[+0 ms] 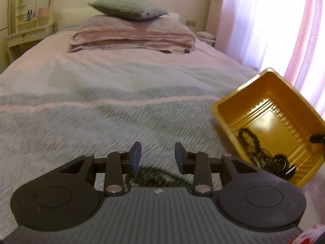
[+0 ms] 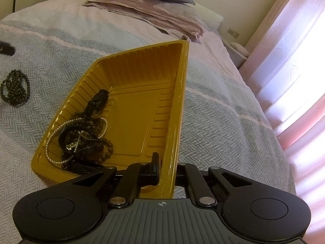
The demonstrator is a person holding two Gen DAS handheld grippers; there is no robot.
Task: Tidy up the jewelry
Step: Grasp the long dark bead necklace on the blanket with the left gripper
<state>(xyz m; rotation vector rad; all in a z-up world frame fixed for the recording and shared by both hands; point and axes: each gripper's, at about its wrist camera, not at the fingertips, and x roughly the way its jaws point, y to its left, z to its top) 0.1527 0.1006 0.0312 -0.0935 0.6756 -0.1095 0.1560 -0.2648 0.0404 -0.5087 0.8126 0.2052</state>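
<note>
A gold plastic tray (image 2: 140, 77) is held tilted above the bed; my right gripper (image 2: 166, 166) is shut on its near right wall. In the tray's low left corner lies a tangle of jewelry (image 2: 81, 140): a pearl strand, brown bead bracelets and black pieces. The tray also shows in the left wrist view (image 1: 264, 109) at the right, tilted, with the jewelry (image 1: 264, 156) in it. A black bead necklace (image 2: 15, 89) lies on the bedspread left of the tray. My left gripper (image 1: 158, 154) is open and empty above the bed, with dark blurred beads (image 1: 156, 177) just under it.
The grey and pink herringbone bedspread (image 1: 101, 101) covers the bed. Folded pink blankets (image 1: 132, 38) and a grey pillow (image 1: 128, 8) lie at the far end. A curtained window (image 1: 274, 20) is at the right, a cream dresser (image 1: 28, 28) at the far left.
</note>
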